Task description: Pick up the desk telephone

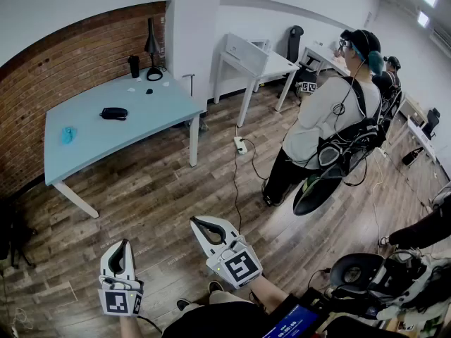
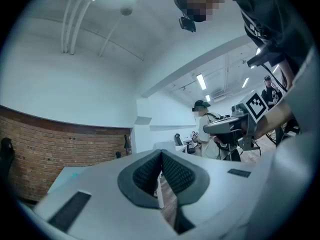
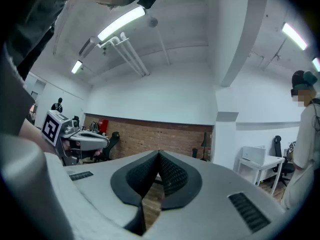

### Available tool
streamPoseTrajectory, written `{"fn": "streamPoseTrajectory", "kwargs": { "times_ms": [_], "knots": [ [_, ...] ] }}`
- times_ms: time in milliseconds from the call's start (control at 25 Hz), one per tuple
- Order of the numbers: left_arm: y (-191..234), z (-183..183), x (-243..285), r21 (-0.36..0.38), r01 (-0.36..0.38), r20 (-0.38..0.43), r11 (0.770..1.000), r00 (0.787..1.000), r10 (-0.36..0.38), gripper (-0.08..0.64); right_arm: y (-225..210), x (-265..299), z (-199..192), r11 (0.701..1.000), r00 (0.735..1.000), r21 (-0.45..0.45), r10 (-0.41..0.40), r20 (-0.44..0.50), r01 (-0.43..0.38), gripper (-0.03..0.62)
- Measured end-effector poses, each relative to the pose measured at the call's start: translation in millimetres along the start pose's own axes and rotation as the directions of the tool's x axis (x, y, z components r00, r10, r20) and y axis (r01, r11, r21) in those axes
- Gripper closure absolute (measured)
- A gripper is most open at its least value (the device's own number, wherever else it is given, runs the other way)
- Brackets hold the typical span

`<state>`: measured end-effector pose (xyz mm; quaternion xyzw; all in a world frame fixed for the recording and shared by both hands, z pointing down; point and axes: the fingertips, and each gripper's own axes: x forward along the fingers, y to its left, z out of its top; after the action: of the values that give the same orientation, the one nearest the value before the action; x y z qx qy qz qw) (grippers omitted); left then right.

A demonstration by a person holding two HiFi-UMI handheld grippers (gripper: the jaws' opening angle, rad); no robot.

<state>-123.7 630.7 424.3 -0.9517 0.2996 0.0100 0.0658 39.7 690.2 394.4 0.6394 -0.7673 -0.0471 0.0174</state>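
A wood-plank floor (image 1: 162,189) fills most of the head view, with a brick wall (image 1: 63,55) curving along its far left. Against that wall stands a pale blue table (image 1: 141,136). A person (image 1: 320,122) wearing a headset stands off to the right, near a white table (image 1: 271,63). Low in the view, well apart from the blue table, are the left gripper (image 1: 125,243) and the right gripper (image 1: 194,221). Each has its jaws pressed together at the tips with nothing between them. A black desk lamp (image 1: 152,48) stands at the blue table's far end. The dark desk telephone (image 1: 113,113) lies near the table's middle, untouched, and a small teal object (image 1: 68,134) lies to its left.
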Motion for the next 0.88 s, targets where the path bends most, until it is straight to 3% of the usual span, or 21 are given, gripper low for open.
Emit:
{"fn": "streamPoseTrajectory", "kwargs": {
  "times_ms": [240, 400, 600, 880],
  "knots": [
    [16.4, -6.5, -10.4, -0.009, -0.019, -0.01, 1.0, 1.0, 0.019, 0.532, 12.9, 13.1, 2.2, 1.0, 0.999, 0.024, 0.012, 0.036, -0.013, 0.566],
    [17.0, -11.4, -13.9, -0.02, -0.002, -0.018, 1.0, 1.0, 0.002, 0.532, 21.0, 13.3, -2.4, 1.0, 1.0, -0.013, 0.022, 0.011, -0.022, 0.566],
    [54.5, -22.0, -26.5, -0.024, -0.029, -0.015, 0.999, 0.999, 0.028, 0.532, 43.4, 42.7, -10.6, 0.996, 0.999, -0.081, 0.037, 0.025, -0.035, 0.566],
    [81.7, -36.0, -21.8, -0.027, -0.031, 0.005, 0.999, 1.0, 0.031, 0.532, 60.3, 74.7, -25.9, 0.994, 0.998, -0.093, 0.064, 0.02, -0.062, 0.566]
  ]
}}
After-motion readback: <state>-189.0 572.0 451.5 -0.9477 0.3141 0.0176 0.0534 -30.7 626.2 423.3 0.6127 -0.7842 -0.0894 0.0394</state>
